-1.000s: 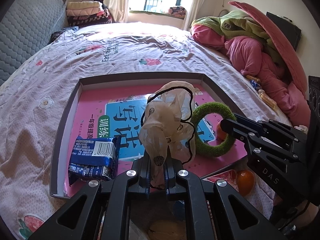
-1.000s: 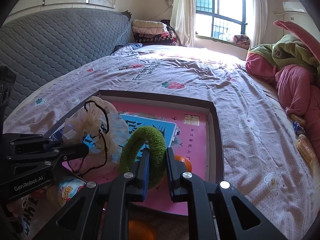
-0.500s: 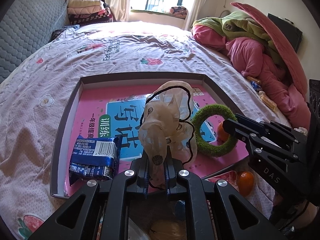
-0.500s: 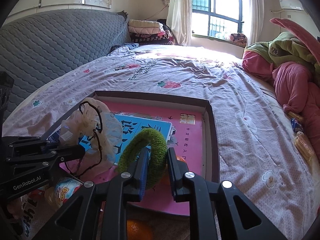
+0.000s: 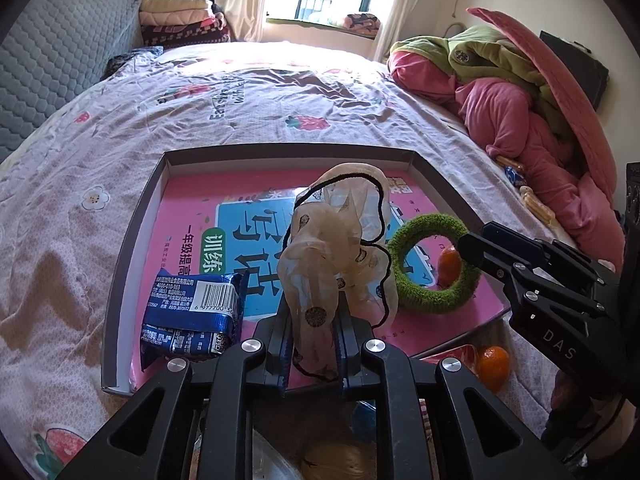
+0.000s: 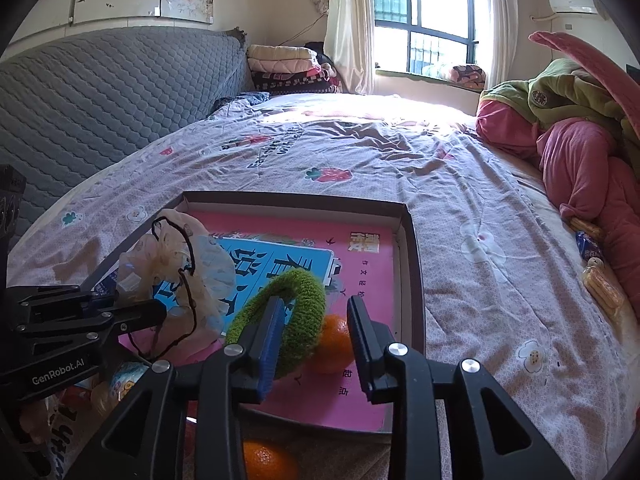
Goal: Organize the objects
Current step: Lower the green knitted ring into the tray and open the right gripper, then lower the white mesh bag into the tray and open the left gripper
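A shallow dark tray (image 5: 280,152) lies on the bed with a pink workbook (image 5: 192,216) inside it. On the book are a blue snack packet (image 5: 192,312), an orange (image 5: 448,264), a green fuzzy ring (image 5: 436,300) and a sheer beige scrunchie (image 5: 332,248). My left gripper (image 5: 314,344) has the scrunchie standing between its jaws. The jaws are opening and the fabric only brushes them. My right gripper (image 6: 314,308) is opening too. The green ring (image 6: 304,292) leans on its left finger and the right finger stands clear, with the orange (image 6: 334,344) behind.
A second orange (image 5: 492,368) lies off the tray's near corner, beside a red packet. Pink and green bedding (image 5: 520,120) is heaped at the right, with snack packets (image 6: 600,284) at its foot. A grey quilted headboard (image 6: 100,100) lines the left.
My right jaws have spread wide and let go of the green ring, which now leans on one finger. My left jaws have parted slightly around the scrunchie. Neither hand has shifted.
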